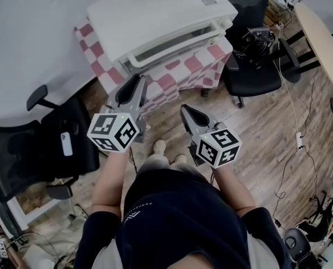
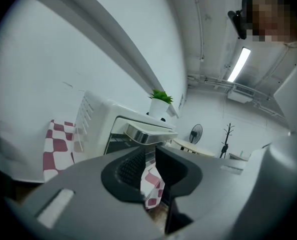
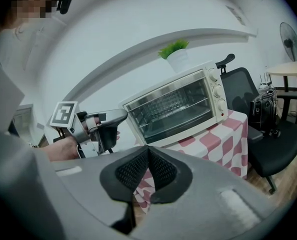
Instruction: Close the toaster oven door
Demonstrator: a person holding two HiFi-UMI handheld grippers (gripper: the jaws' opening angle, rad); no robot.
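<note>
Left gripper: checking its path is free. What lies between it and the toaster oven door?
Head view: only a strip of checkered tablecloth lies between the left gripper and the toaster oven door; nothing else.

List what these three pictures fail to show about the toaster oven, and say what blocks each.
1. Head view: the toaster oven is seen from above, so its own top hides most of the door.
2. Left gripper view: the left tongs cover the door's lower edge and hinge.
3. Right gripper view: the knobs are too small to read their settings.
</note>
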